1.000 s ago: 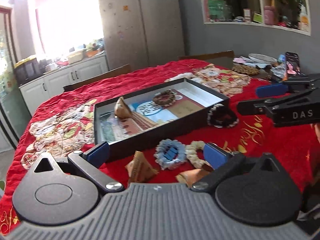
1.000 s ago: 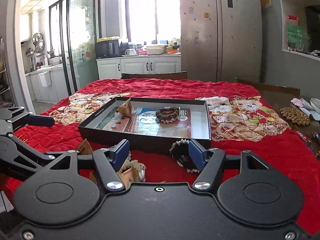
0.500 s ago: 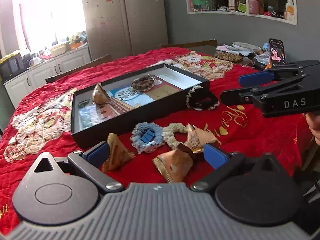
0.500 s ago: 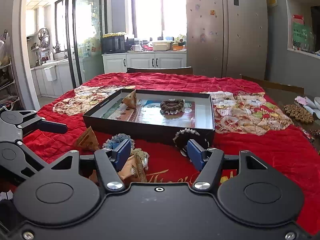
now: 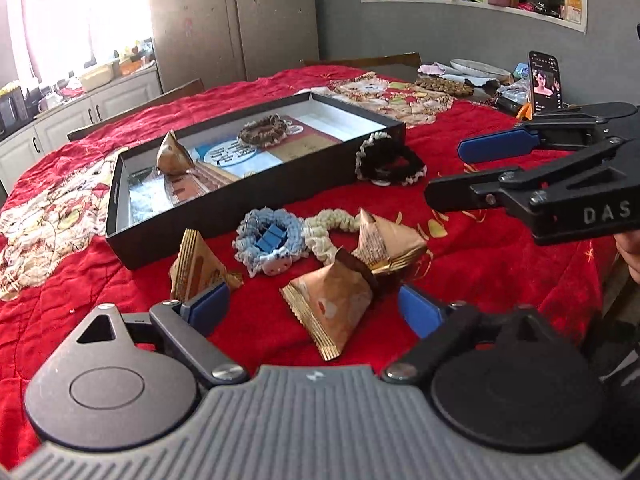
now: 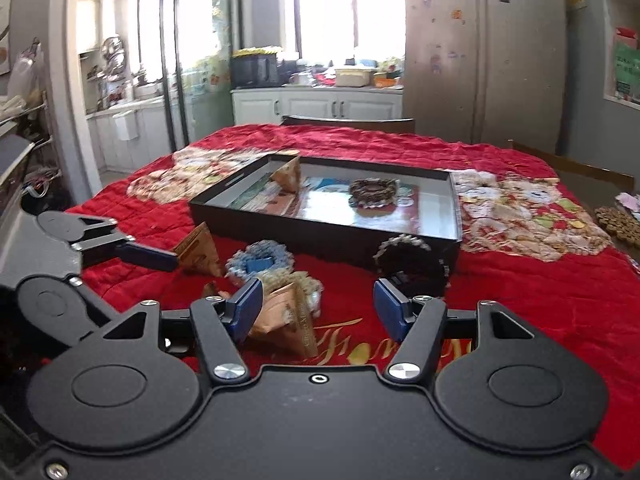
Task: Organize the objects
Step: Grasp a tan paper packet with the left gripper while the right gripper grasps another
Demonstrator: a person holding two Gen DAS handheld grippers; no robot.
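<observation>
Snack packets and crocheted hair ties lie loose on the red tablecloth (image 5: 500,264) in front of a shallow black tray (image 5: 224,216). Inside the tray: one packet (image 5: 173,156) at its left end, one brown hair tie (image 5: 262,131) near the middle. Outside it: a black hair tie (image 5: 390,159) touching the tray's right corner; a blue hair tie (image 5: 270,238) and a cream hair tie (image 5: 328,228) side by side near the front wall; three packets nearby.

Left gripper (image 5: 314,306): jaws wide apart, have just been closing a little. The nearest packet (image 5: 332,304) sits between the blue pads, not pressed by either. Another packet (image 5: 196,266) stands just beyond the left pad.

Right gripper (image 6: 318,308): jaws part open, holding nothing. A packet (image 6: 288,316) lies by its left pad; the black hair tie is just beyond the right pad.
</observation>
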